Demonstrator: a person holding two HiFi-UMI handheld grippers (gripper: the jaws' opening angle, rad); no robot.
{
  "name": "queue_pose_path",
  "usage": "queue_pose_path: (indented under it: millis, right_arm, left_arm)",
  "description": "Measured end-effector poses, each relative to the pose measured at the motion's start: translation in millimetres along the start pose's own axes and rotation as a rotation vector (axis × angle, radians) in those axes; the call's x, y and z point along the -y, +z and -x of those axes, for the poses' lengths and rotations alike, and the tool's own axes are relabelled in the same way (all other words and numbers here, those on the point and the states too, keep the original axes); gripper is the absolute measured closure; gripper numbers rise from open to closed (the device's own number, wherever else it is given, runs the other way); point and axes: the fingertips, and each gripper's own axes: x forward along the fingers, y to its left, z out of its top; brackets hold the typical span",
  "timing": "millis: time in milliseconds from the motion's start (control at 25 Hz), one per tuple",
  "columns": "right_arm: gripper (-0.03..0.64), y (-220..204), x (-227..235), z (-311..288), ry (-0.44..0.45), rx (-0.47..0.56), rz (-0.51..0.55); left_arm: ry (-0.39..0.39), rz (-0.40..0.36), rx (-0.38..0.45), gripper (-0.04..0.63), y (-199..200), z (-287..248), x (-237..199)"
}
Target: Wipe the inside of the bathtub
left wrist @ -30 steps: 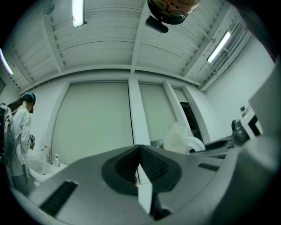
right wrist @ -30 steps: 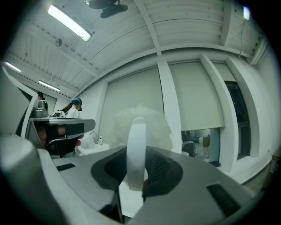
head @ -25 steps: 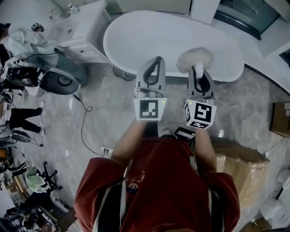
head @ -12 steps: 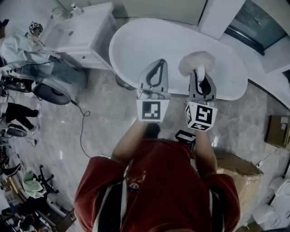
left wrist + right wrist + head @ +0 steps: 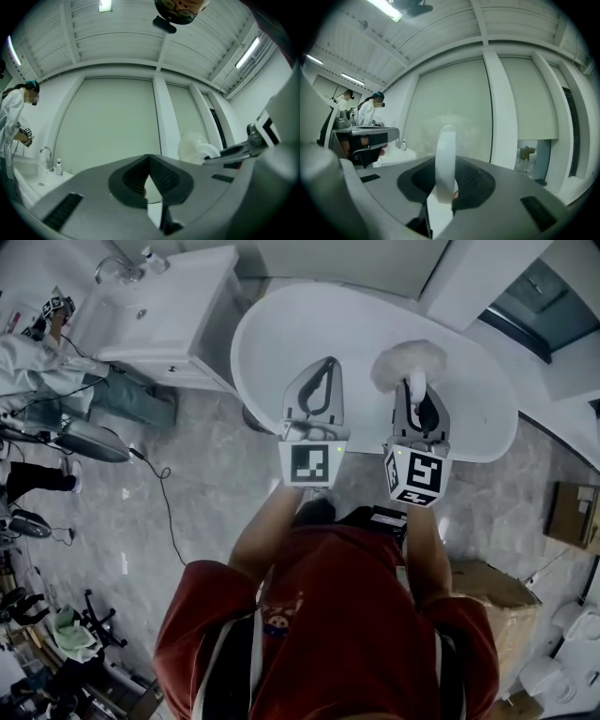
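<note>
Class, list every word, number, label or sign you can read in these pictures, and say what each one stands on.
No readable text anywhere.
Marker cubes on the left gripper and right gripper: black-and-white square patterns, no letters or numbers.
Cardboard boxes: any print too small to read.
Red top: small chest emblem, blurred.
Duster held by the right gripper: no print visible.
</note>
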Motion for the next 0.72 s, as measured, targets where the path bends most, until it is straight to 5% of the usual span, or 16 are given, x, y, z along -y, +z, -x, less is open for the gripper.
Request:
queue_pose_path:
  millis: [720]
  right_arm:
    - [0.523,-38,100,-136,0.08,-0.016,-0.038]
  left_arm:
    - [0.053,-0.045,-0.017,0.58,-49,-149,32]
